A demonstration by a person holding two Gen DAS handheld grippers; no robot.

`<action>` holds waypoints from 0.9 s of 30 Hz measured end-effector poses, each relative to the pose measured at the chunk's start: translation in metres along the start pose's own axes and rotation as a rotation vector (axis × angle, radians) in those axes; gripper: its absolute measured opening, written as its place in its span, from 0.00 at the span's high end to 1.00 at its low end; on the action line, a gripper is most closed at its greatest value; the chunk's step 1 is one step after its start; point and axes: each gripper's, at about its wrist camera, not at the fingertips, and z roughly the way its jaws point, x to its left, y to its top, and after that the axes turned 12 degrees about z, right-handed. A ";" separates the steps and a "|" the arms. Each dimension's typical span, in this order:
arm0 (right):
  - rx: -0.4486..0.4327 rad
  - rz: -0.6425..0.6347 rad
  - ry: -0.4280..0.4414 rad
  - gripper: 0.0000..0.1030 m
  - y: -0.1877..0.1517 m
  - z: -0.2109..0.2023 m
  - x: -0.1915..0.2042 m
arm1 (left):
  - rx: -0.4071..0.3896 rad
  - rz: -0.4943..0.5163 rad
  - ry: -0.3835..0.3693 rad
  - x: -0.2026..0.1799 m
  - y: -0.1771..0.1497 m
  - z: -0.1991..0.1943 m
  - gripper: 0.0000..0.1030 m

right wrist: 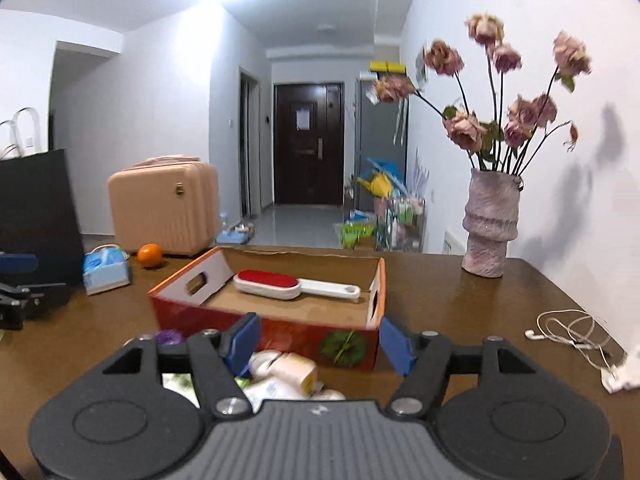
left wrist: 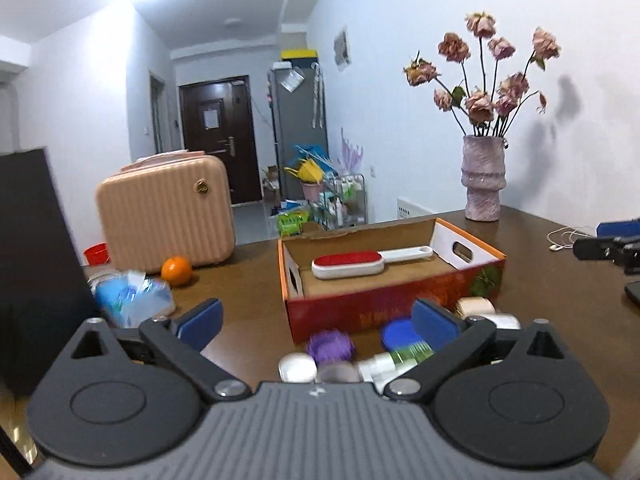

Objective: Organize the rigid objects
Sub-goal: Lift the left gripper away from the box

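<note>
An open cardboard box (left wrist: 400, 304) (right wrist: 272, 330) with red printed sides sits on the brown table. Inside it lies a white lint brush (left wrist: 348, 263) (right wrist: 276, 283) with a red pad. In front of the box is a cluster of small items: a purple fuzzy ball (left wrist: 330, 345), a blue lid (left wrist: 398, 334), a white jar (left wrist: 297, 367), white bottles (right wrist: 288, 368). My left gripper (left wrist: 316, 322) is open wide above that cluster, nothing between its blue pads. My right gripper (right wrist: 320, 344) is open too, hovering before the box with nothing held.
A pink ribbed case (left wrist: 166, 210) and an orange (left wrist: 176, 270) stand at the back left, with a blue tissue pack (left wrist: 132, 296) (right wrist: 106, 270) nearer. A vase of dried roses (left wrist: 482, 178) (right wrist: 490, 224) is back right. White earphones (right wrist: 572, 332) lie at the right.
</note>
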 end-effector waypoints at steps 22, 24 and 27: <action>0.032 0.062 0.021 0.26 -0.141 -0.078 0.027 | 0.144 -0.090 -0.056 -0.044 -0.092 -0.046 0.00; 0.042 0.074 0.019 0.26 -0.141 -0.071 0.023 | 0.147 -0.097 -0.061 -0.042 -0.091 -0.036 0.00; 0.054 0.061 -0.004 0.28 -0.138 -0.057 0.019 | 0.155 -0.089 -0.023 -0.038 -0.083 -0.015 0.00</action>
